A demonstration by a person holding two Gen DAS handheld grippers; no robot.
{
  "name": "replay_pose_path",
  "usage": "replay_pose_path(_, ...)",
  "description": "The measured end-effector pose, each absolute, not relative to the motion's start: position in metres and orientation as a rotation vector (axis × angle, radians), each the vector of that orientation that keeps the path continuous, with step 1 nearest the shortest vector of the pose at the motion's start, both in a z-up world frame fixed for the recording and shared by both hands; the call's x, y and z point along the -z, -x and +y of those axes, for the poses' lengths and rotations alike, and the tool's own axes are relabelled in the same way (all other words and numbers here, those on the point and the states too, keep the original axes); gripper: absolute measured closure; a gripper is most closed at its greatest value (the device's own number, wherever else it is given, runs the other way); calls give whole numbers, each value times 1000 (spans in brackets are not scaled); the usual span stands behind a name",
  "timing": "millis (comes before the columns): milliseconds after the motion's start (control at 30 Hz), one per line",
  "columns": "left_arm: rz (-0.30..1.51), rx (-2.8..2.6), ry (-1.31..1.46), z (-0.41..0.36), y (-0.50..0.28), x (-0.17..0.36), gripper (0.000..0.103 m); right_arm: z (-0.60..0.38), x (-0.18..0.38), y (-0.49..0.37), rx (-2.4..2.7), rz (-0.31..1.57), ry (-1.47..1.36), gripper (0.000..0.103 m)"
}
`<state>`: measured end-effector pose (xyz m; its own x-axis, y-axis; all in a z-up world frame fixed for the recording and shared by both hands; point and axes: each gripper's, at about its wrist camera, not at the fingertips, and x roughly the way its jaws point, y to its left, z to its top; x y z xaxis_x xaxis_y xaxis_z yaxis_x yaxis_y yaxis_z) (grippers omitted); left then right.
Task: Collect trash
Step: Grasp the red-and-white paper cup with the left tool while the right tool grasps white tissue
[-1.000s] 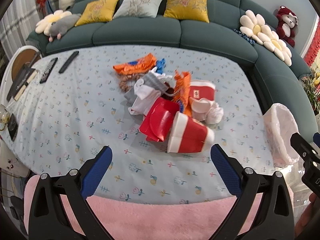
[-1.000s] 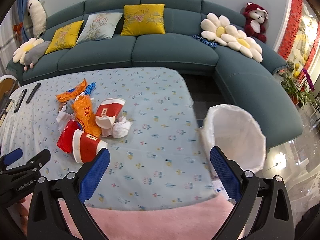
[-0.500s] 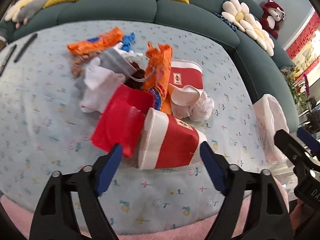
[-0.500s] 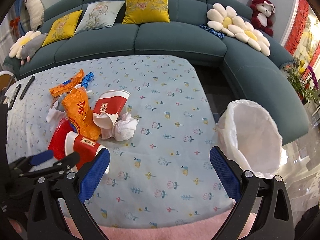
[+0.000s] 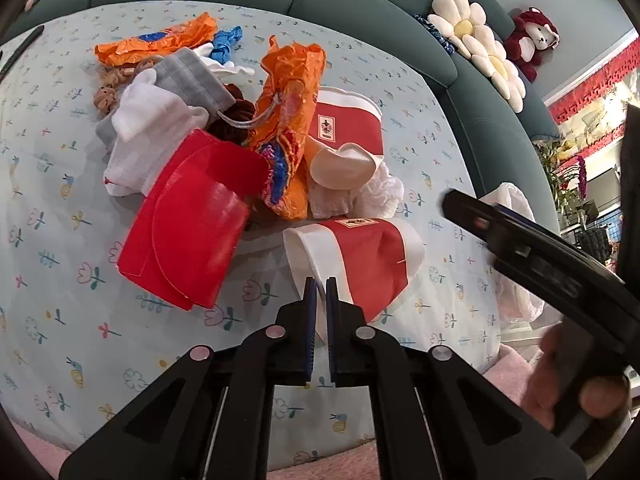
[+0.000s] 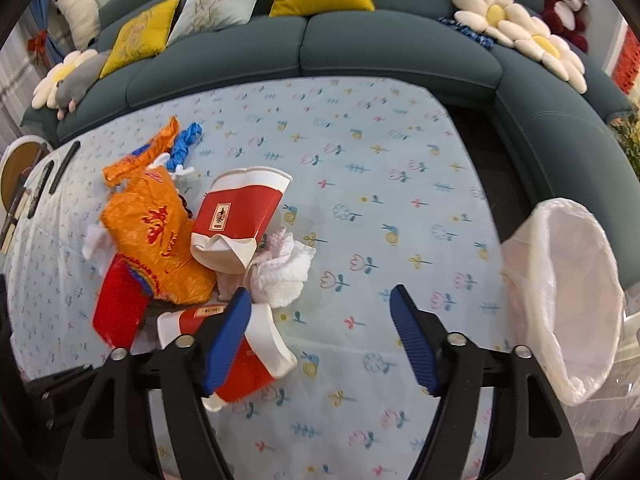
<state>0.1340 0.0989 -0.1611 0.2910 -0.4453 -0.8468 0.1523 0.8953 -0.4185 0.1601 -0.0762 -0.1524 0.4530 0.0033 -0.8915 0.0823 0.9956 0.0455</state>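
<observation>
Floral-clothed counter (image 6: 360,184) carries the trash pile; left tool (image 5: 320,288) has just closed, pinching the red-and-white paper cup (image 5: 360,256) rim. Only the right view shows right tool (image 6: 320,320) closing, empty, beside the lined bin (image 6: 568,300).

Red-and-white cup (image 5: 360,256), orange wrapper (image 5: 288,120), flower-printed pale-blue tablecloth (image 6: 380,160).

A table (image 6: 360,152) in a pale blue flowered cloth is filling the frame. A trash heap is lying left of centre: orange wrappers (image 6: 156,236), two red-and-white cups (image 6: 240,208), a flat red packet (image 6: 116,308), crumpled tissue (image 6: 284,272), blue scrap (image 6: 186,144). Two remotes (image 6: 64,166) are lying at the left edge.
</observation>
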Motion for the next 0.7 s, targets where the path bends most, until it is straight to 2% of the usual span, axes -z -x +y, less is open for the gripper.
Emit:
replay_pose_path(167,1233,427,323,94,-137,162,98,-75,176,-181,17,1164,-123,51)
replay_pose_path(233,1246,434,337,91,-139,165,91,-74,185,-187,3,1190,-134,54)
replay_pose_path(300,1265,429,355,88,-142,170,72,-74,192,-190,-15,1204,-152,55)
replay_pose_path(367,1278,422,371,84,-144,175,69,-74,196,-193,-26,1209,-157,55)
replay_pose_path(467,1290,417,366,78,-146,181,71,-73,201,-198,-46,1219,-170,62)
replay_pose_path(500,1293,417,365,77,-146,183,77,-73,202,-199,-57,1224,-181,64)
replay_pose_path(600,1290,431,380,76,-146,183,86,-70,204,-202,-96,1234,-204,83)
replay_pose_path(700,1276,441,371,75,-144,176,90,-66,204,-200,-117,1231,-194,90)
